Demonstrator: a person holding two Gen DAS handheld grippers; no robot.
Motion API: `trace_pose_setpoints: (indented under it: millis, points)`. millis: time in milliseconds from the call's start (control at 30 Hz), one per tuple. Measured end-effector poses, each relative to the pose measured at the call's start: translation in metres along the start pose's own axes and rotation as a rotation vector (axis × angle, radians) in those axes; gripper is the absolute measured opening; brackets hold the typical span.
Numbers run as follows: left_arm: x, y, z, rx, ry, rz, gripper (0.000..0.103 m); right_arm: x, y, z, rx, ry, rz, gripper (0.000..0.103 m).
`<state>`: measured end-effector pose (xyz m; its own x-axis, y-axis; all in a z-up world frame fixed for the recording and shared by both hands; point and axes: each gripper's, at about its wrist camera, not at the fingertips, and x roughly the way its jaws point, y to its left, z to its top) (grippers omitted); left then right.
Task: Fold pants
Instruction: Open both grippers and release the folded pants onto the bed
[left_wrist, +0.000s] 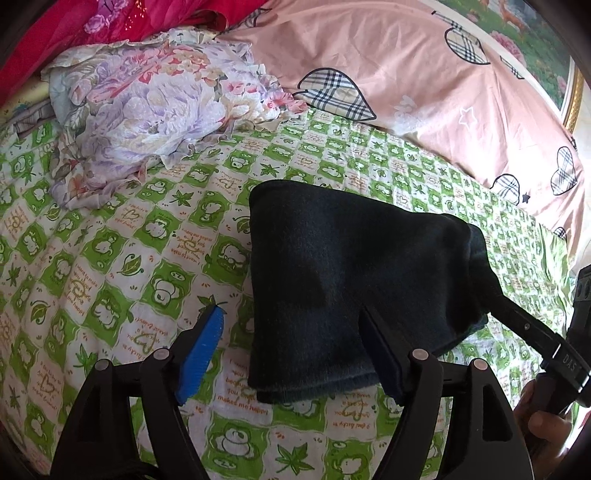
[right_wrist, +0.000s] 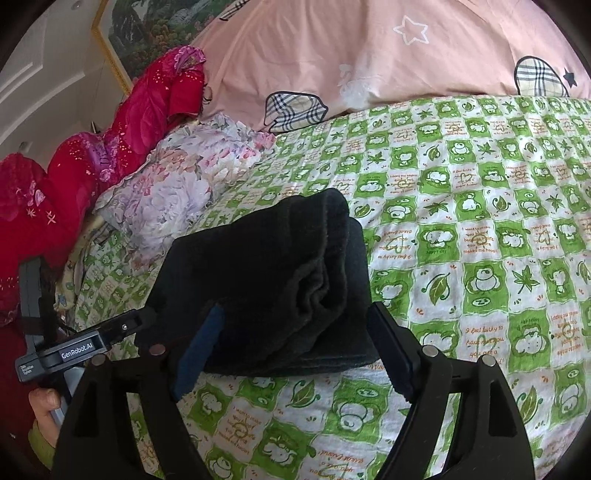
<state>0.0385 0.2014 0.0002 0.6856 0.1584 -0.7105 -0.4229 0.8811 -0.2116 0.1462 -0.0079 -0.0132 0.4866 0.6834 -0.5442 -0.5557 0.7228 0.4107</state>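
Bright, soft daylight on the sheet (left_wrist: 147, 258); dark pants (right_wrist: 266, 288) lose detail, perhaps underexposed; fisheye edges bend and vignette.

Left black two-finger gripper (left_wrist: 291, 343) gapes wide at lower frame; right black two-finger gripper (right_wrist: 295, 343) likewise spread.

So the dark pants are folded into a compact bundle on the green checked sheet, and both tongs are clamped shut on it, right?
Not quite. The dark pants are a folded bundle on the green checked sheet, but neither pair of tongs is shut. The left tongs and the right tongs both stand open, as each wrist view shows.
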Motion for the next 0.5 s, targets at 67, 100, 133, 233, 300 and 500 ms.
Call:
trace_pose_setpoints:
  millis: [67, 100, 133, 233, 300, 500]
  points:
    - [-0.005, -0.003, -0.004, 0.007, -0.012, -0.003, 0.077, -0.004, 0.006, -0.004, -0.022, -0.009, -0.013, 0.086]
    - [-0.007, -0.005, -0.006, 0.011, -0.017, -0.002, 0.077, -0.006, 0.009, -0.007, -0.033, -0.013, -0.021, 0.088]
    - [-0.009, -0.007, -0.008, 0.016, -0.023, -0.001, 0.08, -0.008, 0.011, -0.009, -0.042, -0.018, -0.022, 0.089]
    - [-0.013, -0.013, -0.016, 0.025, -0.038, 0.034, 0.082, -0.013, 0.017, -0.015, -0.071, -0.032, -0.028, 0.092]
    - [-0.016, -0.015, -0.022, 0.032, -0.04, 0.052, 0.083, -0.016, 0.02, -0.018, -0.095, -0.039, -0.033, 0.095]
    - [-0.023, -0.019, -0.038, 0.051, -0.062, 0.099, 0.084, -0.025, 0.024, -0.029, -0.145, -0.058, -0.06, 0.1]
